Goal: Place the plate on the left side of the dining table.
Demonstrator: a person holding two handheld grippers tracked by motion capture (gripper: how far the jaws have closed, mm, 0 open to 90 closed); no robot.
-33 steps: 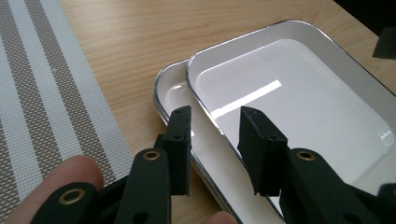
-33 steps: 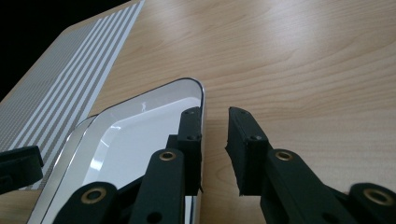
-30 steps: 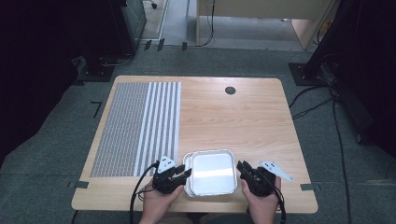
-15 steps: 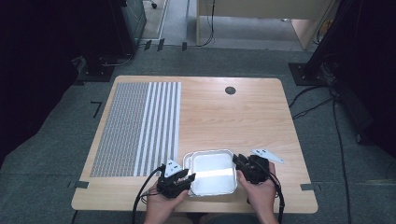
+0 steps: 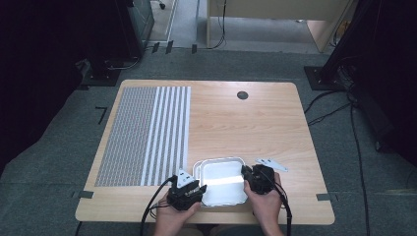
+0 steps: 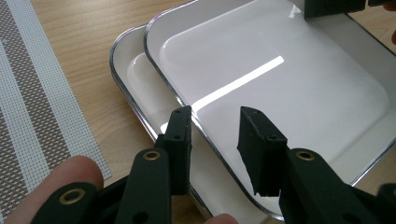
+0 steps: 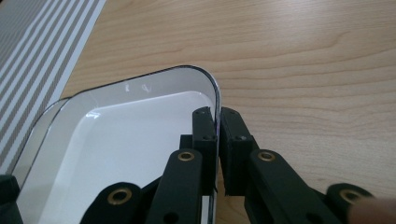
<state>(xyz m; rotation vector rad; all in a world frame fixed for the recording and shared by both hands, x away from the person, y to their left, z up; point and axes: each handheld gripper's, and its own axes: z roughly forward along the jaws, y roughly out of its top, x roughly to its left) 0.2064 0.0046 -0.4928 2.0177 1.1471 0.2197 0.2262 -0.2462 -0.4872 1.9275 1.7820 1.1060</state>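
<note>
Clamping upper of two stacked trays (image 6: 280,88): right gripper (image 7: 218,140); left gripper (image 6: 215,140) released, one placemat (image 5: 147,132)

A light wooden table (image 5: 236,123) with rounded corners stands on grey carpet. A woven placemat (image 5: 147,135) lies flat on its left part; the mat's outer portion is a fine brown-and-white weave and its inner portion runs in white and brown stripes from the far edge toward the near one. A small dark round grommet (image 5: 242,95) sits in the tabletop near the far edge, well apart from the mat. Near the front edge, just right of the mat, lie two white trays with metal rims: the lower tray (image 6: 135,79) rests on the wood, and the upper tray (image 5: 221,179) lies on it, shifted to the right.
</note>
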